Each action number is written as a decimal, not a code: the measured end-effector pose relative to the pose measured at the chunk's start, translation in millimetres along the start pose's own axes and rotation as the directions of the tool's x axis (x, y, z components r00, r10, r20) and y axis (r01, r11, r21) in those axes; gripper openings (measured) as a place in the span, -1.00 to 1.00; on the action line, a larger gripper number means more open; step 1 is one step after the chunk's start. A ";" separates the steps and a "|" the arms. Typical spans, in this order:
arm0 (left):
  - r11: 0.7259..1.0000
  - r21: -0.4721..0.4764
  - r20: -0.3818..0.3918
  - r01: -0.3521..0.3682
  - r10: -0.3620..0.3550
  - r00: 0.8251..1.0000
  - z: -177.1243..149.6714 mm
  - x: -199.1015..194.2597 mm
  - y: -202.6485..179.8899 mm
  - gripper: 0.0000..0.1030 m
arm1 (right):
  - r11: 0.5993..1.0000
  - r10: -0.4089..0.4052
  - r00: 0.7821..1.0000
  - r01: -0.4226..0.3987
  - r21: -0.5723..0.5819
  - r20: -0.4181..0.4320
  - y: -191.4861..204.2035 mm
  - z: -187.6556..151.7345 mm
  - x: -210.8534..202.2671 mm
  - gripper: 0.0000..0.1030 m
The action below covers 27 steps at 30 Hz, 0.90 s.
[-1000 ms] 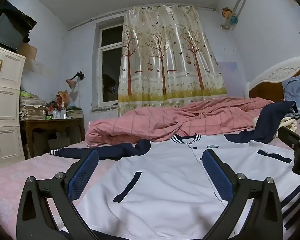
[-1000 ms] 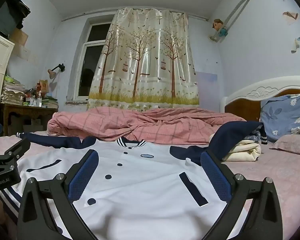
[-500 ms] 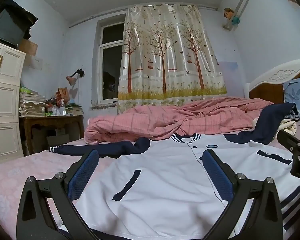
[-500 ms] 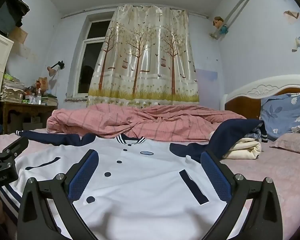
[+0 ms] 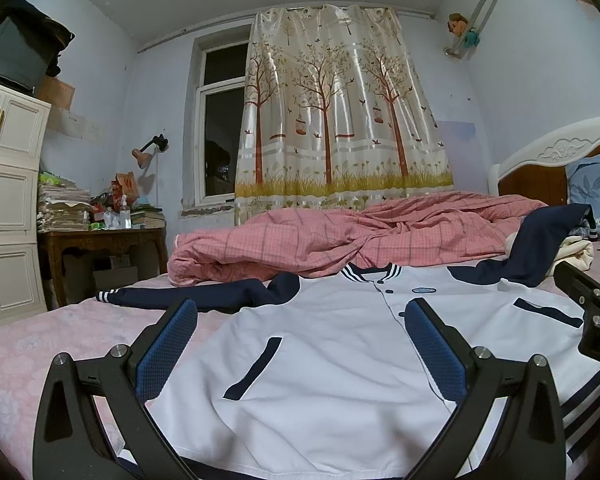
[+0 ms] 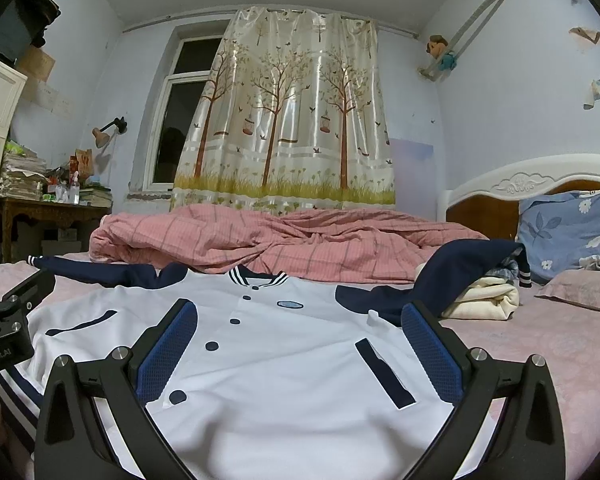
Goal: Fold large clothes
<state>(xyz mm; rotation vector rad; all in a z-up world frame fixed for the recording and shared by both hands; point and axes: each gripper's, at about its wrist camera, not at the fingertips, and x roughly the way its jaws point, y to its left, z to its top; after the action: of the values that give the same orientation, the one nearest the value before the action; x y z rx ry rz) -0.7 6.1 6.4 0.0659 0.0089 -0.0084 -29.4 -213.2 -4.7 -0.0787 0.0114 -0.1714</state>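
Note:
A white baseball jacket (image 5: 324, 364) with navy sleeves, navy buttons and striped collar lies front up, spread flat on the pink bed; it also shows in the right wrist view (image 6: 284, 364). Its left sleeve (image 5: 188, 294) stretches out flat. Its right sleeve (image 6: 456, 268) drapes over a cream folded cloth (image 6: 484, 300). My left gripper (image 5: 300, 344) is open and empty, low over the jacket's left hem. My right gripper (image 6: 298, 342) is open and empty, low over the right hem. Each gripper shows at the other view's edge.
A rumpled pink checked quilt (image 5: 340, 236) lies behind the jacket. A blue flowered pillow (image 6: 564, 232) and the headboard (image 6: 532, 184) are at the right. A wooden desk (image 5: 100, 240) with clutter and white cabinets (image 5: 8, 200) stand beyond the bed's left edge.
Both views have tilted up slightly and shifted a little; the jacket sits a little lower in the frames. Both grippers stay open and the jacket has not moved.

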 end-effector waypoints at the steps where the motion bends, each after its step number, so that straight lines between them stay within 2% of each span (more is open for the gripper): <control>1: 1.000 0.003 0.001 -0.001 0.001 1.000 -1.0 1.6 -1.4 1.00 | 1.000 0.000 1.000 0.000 0.001 0.002 -0.6 -1.1 0.1 1.00; 18: 1.000 0.001 -0.001 0.000 0.000 1.000 0.5 0.4 -0.6 1.00 | 1.000 0.000 1.000 0.000 0.001 -0.005 0.7 1.1 -0.1 1.00; 27: 1.000 0.000 0.000 0.000 0.000 1.000 2.6 -0.7 -0.9 1.00 | 1.000 0.006 0.999 -0.005 0.008 -0.043 1.7 -1.8 4.3 1.00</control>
<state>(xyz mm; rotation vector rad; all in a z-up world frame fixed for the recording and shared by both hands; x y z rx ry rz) -1.4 5.1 8.9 0.0656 0.0086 -0.0087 -24.9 -212.4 -6.7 -0.0666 0.0537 -0.1677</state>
